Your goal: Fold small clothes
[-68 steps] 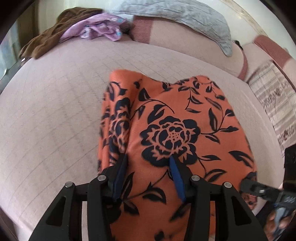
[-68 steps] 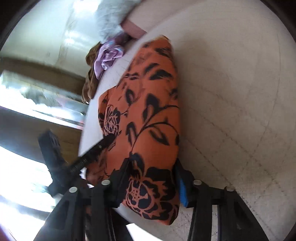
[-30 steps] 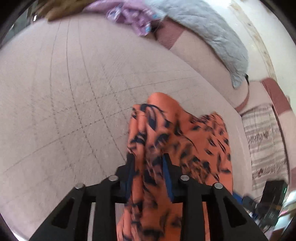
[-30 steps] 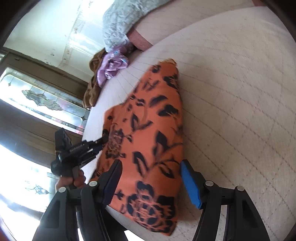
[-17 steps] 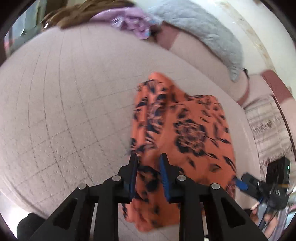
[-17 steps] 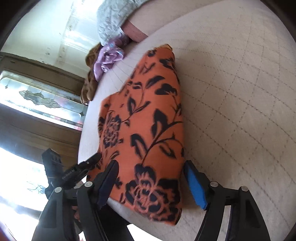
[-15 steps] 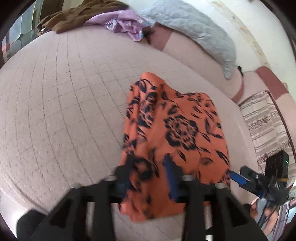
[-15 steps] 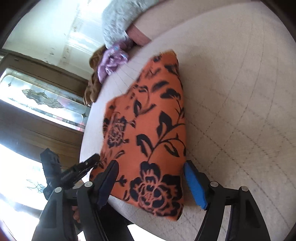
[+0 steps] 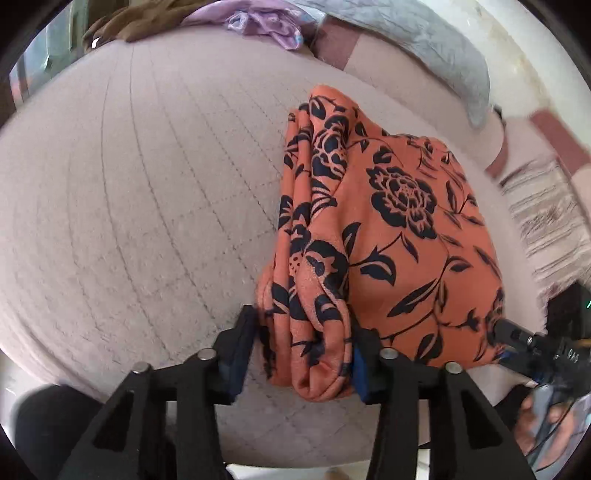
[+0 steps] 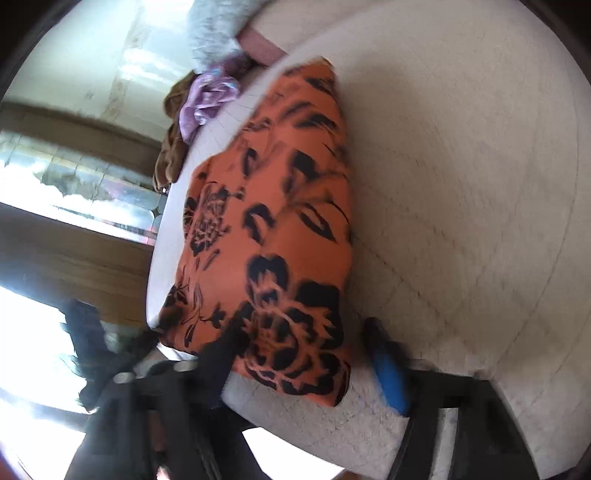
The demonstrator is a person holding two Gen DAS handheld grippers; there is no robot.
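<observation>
Since the view half a second back, the left gripper (image 9: 301,345) has slid to the near corner of the orange floral garment (image 9: 388,236), and the cloth now lies flatter and squarer on the quilted bed cover (image 9: 147,192). The bunched left edge of the garment sits between the left jaws; the blue pads bracket that thick fold on both sides and the jaws are closing on it, the fabric bulging out below them.

Right gripper (image 10: 306,354): jaws well apart and closing slightly. The near right corner of the garment lies between them. The dark left finger overlaps the cloth edge; the blue right pad (image 10: 389,376) stands clear of the fabric, over bare cover. This frame is blurred, so contact at the left finger cannot be told.

Ahead of the left gripper, the garment runs away toward the far right. Beyond it, at the head of the bed, lie a grey quilted pillow (image 9: 424,40), a purple cloth (image 9: 258,22) and a brown cloth (image 9: 133,26).
</observation>
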